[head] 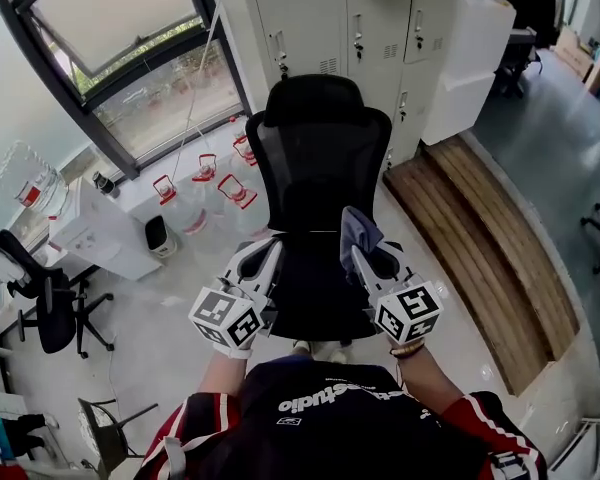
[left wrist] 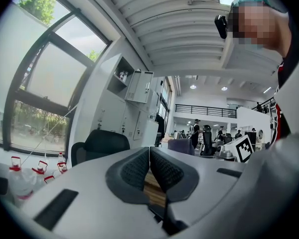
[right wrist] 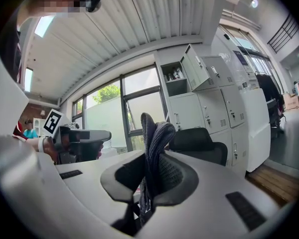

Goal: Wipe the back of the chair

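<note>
A black mesh office chair (head: 320,158) stands in front of me, its back (head: 318,173) facing me and its headrest (head: 312,98) at the top. My right gripper (head: 365,251) is shut on a grey-blue cloth (head: 358,230), held just in front of the lower right of the chair back. In the right gripper view the cloth (right wrist: 153,148) sticks up between the jaws, with the chair (right wrist: 199,144) behind it. My left gripper (head: 260,258) is shut and empty, near the lower left of the back. The left gripper view shows the chair's headrest (left wrist: 103,143) beyond the closed pads (left wrist: 134,169).
White lockers (head: 350,28) stand behind the chair. Several water jugs (head: 205,198) and a water dispenser (head: 90,223) sit to the left under the window. A wooden platform (head: 480,228) runs along the right. Another black chair (head: 50,308) is at far left.
</note>
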The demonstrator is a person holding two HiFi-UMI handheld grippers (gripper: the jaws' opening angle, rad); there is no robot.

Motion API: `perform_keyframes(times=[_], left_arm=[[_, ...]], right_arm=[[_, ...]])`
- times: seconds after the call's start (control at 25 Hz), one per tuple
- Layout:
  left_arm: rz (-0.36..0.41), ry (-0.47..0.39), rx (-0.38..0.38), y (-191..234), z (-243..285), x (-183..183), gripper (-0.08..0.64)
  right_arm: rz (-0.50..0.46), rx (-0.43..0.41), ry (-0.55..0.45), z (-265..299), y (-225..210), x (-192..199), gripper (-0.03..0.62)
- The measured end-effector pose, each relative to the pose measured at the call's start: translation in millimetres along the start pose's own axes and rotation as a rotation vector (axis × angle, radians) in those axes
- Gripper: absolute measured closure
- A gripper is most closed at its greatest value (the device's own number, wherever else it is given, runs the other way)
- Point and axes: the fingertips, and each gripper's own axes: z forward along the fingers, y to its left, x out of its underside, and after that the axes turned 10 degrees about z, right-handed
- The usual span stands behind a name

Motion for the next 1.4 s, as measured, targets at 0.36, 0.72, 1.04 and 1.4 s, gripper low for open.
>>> perform_keyframes(times=[0.36,0.72,1.04,1.4], left_arm=[[-0.044,-0.031,-0.058,82.9,16.3,-2.4,0.535],[-0.074,-0.005,-0.097,181.8,44.0,9.0,0.535],[-0.092,0.010,-0.120,266.9,62.7,16.9,0.535],[-0.129,0.026,-0.142,340.3,71.6,30.3,0.535]], right_arm=[[-0.015,-0.028,0.038,89.3,-5.5,-7.2,0.529],[-0.006,-0.057,0.061,210.7,-21.3,-9.9,0.529],[0.029,-0.087,0.080,327.0,-34.6,7.4,0.529],[0.058,-0.127,0.092,462.1,-45.2,45.4,0.531]])
